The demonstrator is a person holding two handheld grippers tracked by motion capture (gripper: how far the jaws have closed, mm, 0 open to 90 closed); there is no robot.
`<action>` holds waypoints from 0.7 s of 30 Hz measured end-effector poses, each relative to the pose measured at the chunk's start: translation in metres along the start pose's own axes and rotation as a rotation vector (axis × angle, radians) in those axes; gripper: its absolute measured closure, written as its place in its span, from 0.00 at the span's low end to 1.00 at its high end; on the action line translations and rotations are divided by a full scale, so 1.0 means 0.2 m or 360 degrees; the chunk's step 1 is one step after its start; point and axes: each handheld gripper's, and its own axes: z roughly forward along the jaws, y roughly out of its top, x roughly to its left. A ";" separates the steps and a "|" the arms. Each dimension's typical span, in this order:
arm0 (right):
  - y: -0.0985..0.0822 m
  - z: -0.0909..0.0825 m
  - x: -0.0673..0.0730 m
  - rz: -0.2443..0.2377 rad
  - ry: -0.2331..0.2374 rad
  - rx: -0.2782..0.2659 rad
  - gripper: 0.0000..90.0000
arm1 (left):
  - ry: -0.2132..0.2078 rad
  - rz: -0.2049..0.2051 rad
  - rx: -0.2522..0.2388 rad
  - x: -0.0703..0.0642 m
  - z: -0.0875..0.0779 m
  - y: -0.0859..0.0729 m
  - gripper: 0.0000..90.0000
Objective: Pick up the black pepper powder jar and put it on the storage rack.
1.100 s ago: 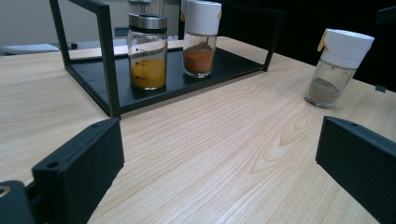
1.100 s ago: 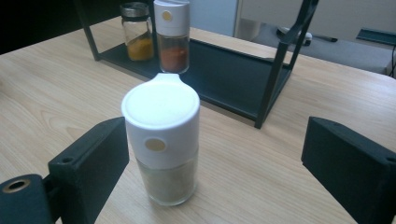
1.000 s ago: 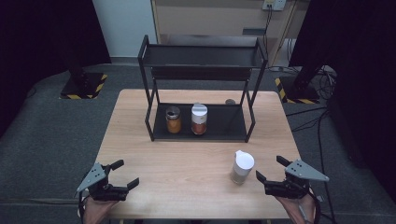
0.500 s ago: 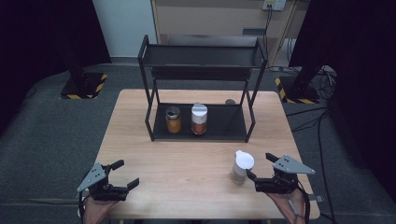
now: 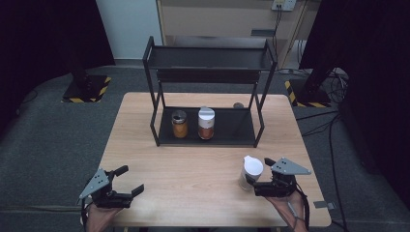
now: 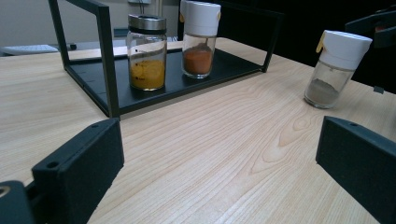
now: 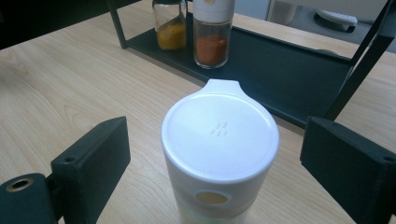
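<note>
A spice jar with a white flip lid [image 5: 251, 170] [image 7: 219, 135] [image 6: 337, 67] stands upright on the wooden table [image 5: 193, 164], front right, holding a little greyish powder. My right gripper [image 5: 261, 176] [image 7: 217, 140] is open, with one jaw on each side of the jar's top and a gap on both sides. At the front left my left gripper [image 5: 131, 179] [image 6: 219, 135] rests open with nothing between its jaws. A black two-level rack [image 5: 208, 50] stands at the back; its lower shelf holds a yellow-spice jar [image 5: 179, 124] [image 6: 147, 53] and a red-spice jar [image 5: 206, 123] [image 6: 199, 39].
The rack's lower shelf [image 5: 234, 126] has bare room to the right of the two jars. A small dark round thing [image 5: 238, 105] lies on the table behind the rack. Bare wood stretches between the grippers and the rack.
My right gripper has moved left along the table up to the white-lidded jar, which now stands between its jaws. The left gripper and the jars have stayed put.
</note>
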 end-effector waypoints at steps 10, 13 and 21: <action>-0.01 0.08 0.00 0.0028 0.0017 0.0036 0.13 | 0.0001 0.0001 0.0000 0.00 0.00 0.00 0.00; -0.01 0.11 0.01 0.0032 0.0008 0.0044 0.16 | 0.0000 0.0003 0.0001 0.00 0.00 0.00 0.00; -0.04 0.14 0.02 0.0055 -0.0022 0.0038 0.29 | -0.0002 0.0003 0.0000 0.00 0.00 0.00 0.00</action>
